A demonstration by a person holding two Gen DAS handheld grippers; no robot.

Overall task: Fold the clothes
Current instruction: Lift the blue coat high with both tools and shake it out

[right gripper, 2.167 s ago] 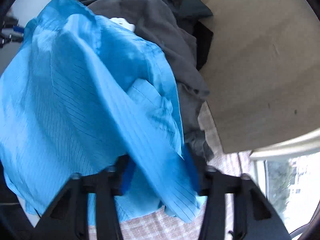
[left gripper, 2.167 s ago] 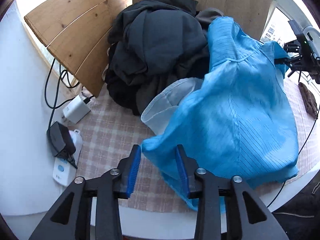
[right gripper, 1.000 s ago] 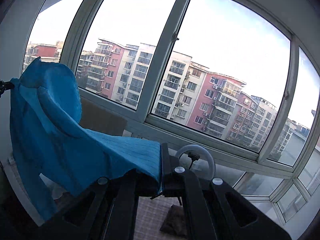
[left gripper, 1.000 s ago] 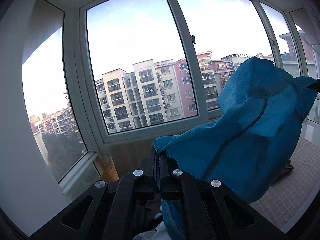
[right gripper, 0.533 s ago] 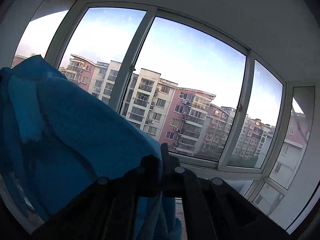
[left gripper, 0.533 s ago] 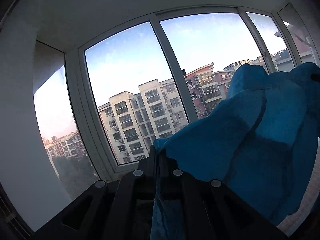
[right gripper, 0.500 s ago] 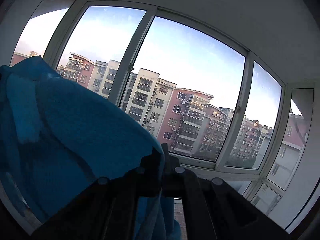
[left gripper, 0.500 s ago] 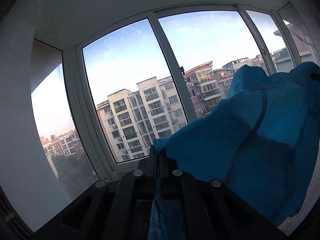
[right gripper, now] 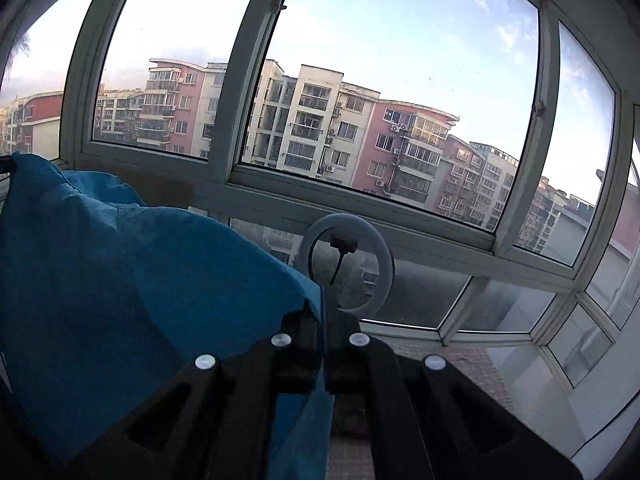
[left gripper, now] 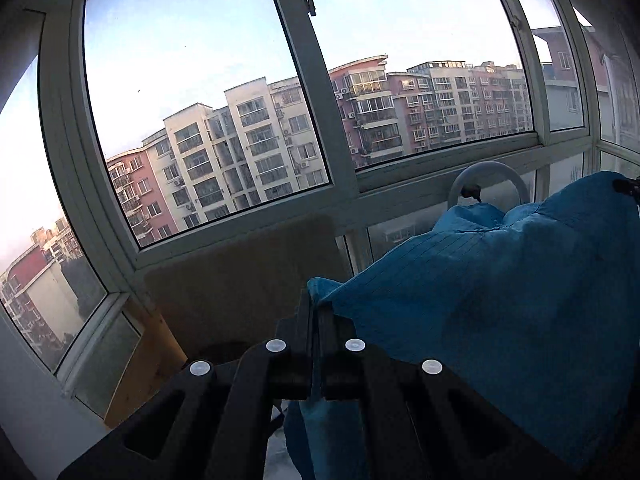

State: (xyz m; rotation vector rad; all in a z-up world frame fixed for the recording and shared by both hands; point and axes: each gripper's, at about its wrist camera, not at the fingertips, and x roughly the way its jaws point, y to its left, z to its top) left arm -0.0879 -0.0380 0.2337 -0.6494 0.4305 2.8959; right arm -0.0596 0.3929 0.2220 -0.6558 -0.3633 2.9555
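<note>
While the blue garment [left gripper: 480,312] hangs aloft in front of the window [left gripper: 200,120], stretched between both tools, the left tool [left gripper: 316,312] and right tool [right gripper: 322,320] each clench an edge, likely to spread it for folding; no bench shows.

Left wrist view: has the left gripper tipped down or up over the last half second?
Yes, down. The white window frame now sits higher in view, and the wooden board has appeared above the left gripper, shut on the blue garment.
</note>
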